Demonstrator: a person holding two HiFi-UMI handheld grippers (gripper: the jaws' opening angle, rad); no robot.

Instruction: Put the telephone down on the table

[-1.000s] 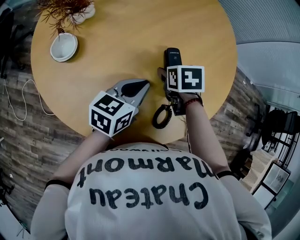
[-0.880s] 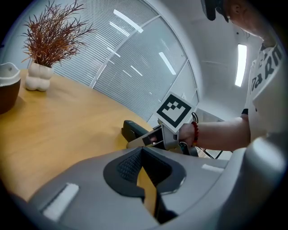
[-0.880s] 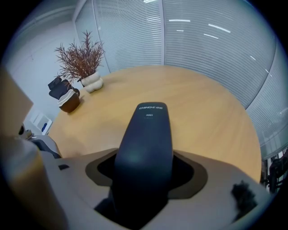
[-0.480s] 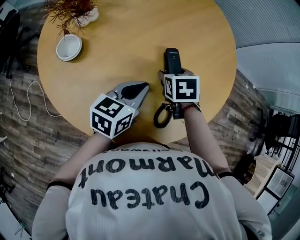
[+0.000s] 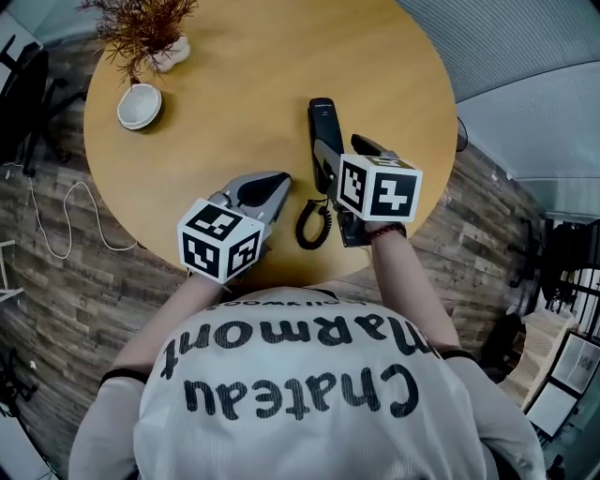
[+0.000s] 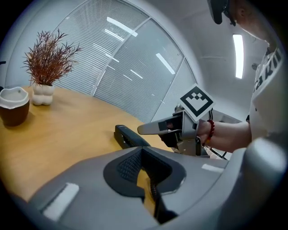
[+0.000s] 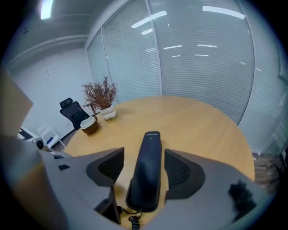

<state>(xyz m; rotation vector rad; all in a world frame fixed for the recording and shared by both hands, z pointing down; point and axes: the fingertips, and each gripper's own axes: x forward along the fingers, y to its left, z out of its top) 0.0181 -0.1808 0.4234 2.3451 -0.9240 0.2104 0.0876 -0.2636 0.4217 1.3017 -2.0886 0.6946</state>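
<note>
Telephone (image 7: 146, 179): laid on table (image 5: 234, 84); judged rigid, light (cord springy); best gripped mid-handset.
Right gripper (image 7: 144, 157): jaws spread over it.
Left gripper (image 6: 141, 152): jaws pressed together.

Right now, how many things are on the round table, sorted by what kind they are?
Telephone: 1, the black telephone with a curly cord
Cup: 1, the brown cup with a white lid
Plant: 1, the dry reddish plant in a white pot
Total: 3
</note>
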